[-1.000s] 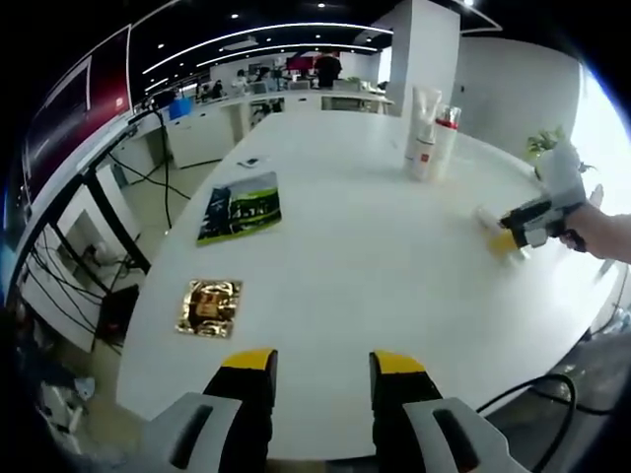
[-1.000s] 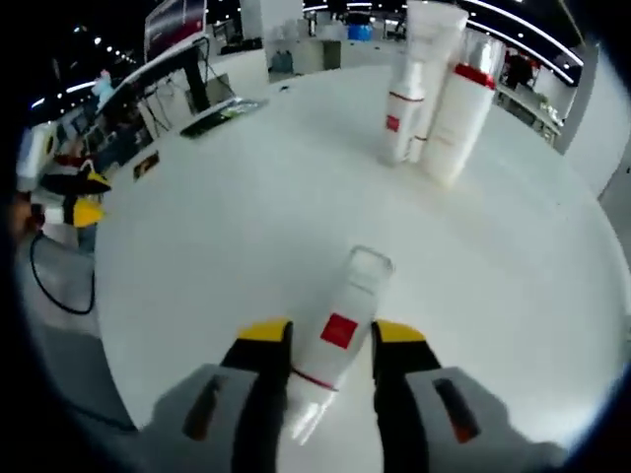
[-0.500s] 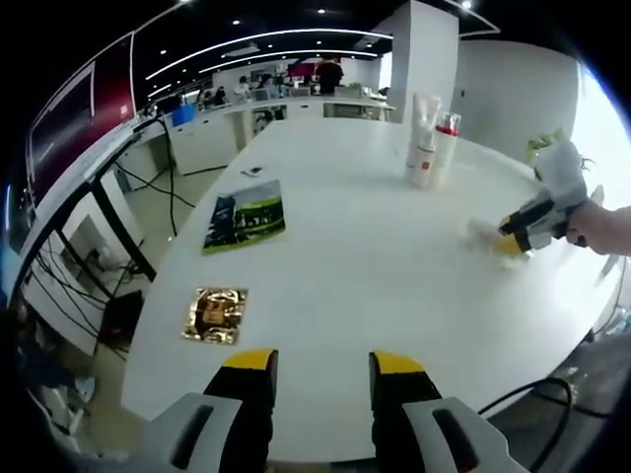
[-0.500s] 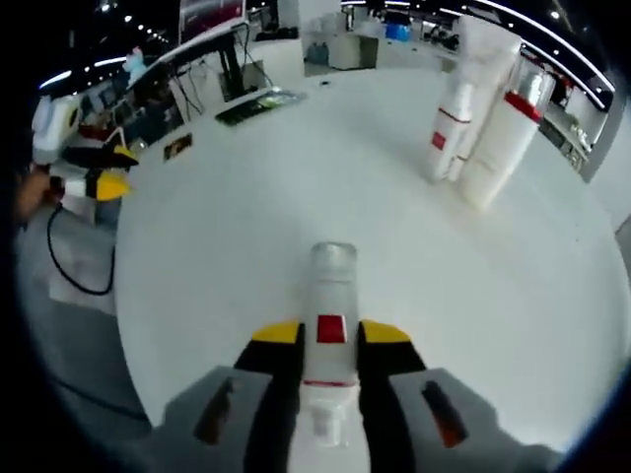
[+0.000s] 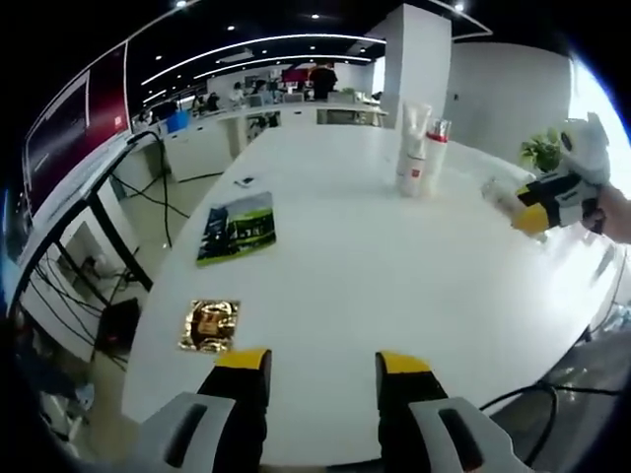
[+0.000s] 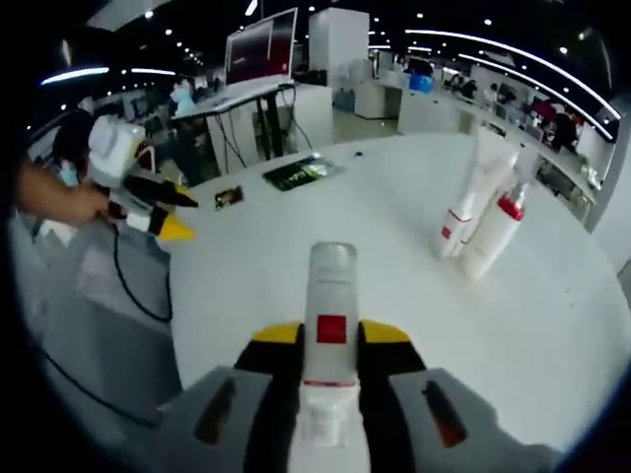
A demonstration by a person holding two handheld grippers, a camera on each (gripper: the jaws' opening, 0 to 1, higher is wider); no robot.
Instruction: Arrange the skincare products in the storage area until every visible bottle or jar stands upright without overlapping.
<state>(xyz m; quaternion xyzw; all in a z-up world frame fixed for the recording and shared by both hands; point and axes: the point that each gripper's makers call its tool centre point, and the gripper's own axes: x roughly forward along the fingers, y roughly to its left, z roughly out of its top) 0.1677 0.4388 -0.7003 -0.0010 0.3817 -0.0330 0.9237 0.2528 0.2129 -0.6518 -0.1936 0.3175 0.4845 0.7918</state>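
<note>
Left gripper view: my left gripper (image 5: pixel 322 367) hangs apart over the near surface (image 5: pixel 365 266) edge; two tubes (image 5: pixel 418 156) stand far off, wide bare room between.

Right gripper view: my right gripper (image 6: pixel 330 338) clamps one bottle (image 6: pixel 331 296), raised above the surface; two tubes stand right.

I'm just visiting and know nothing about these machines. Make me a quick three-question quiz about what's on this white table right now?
1. True or false: the right tongs are shut on a white bottle with a red square label.
2. What lies nearer the left tongs on the white table: A) the green booklet, B) the gold packet, C) the standing bottles?
3. Fill in: the left tongs are ____ and hold nothing.

Key: 1 true; 2 B; 3 open.
</note>
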